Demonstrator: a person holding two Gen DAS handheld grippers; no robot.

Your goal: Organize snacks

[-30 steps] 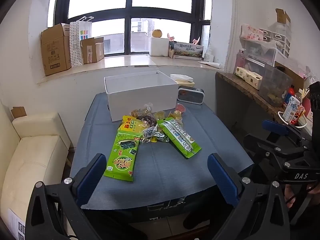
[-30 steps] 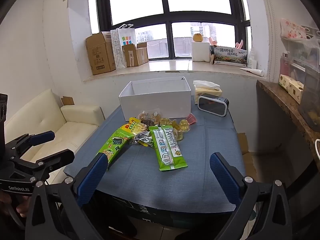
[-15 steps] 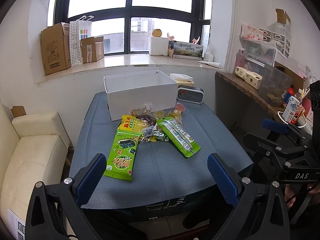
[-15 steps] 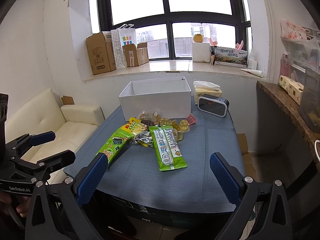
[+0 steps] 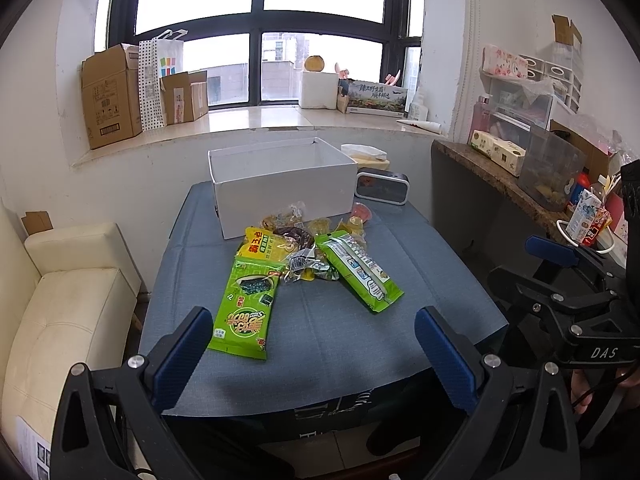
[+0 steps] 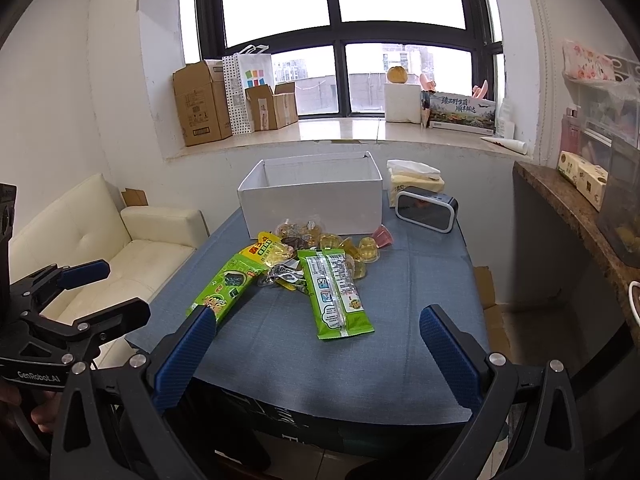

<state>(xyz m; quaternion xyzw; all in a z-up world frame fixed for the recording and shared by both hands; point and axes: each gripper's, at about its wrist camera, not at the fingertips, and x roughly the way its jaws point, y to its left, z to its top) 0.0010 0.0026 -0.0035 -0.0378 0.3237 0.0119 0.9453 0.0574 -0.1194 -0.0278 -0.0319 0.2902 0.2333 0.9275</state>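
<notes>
Nothing is sorted yet: the white box [image 5: 280, 184] looks empty, and every snack [image 5: 308, 256] lies heaped on the counter [image 5: 340, 340] ahead of both jaws. The left gripper [image 5: 316, 354] and right gripper [image 6: 320, 354] gape wide, holding nothing.

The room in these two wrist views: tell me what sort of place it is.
Probably a lived-in home room, perhaps a small apartment. A cream sofa stands beside a cloth-covered table under a big window; cardboard boxes line the sill, and household clutter fills a side counter.
</notes>
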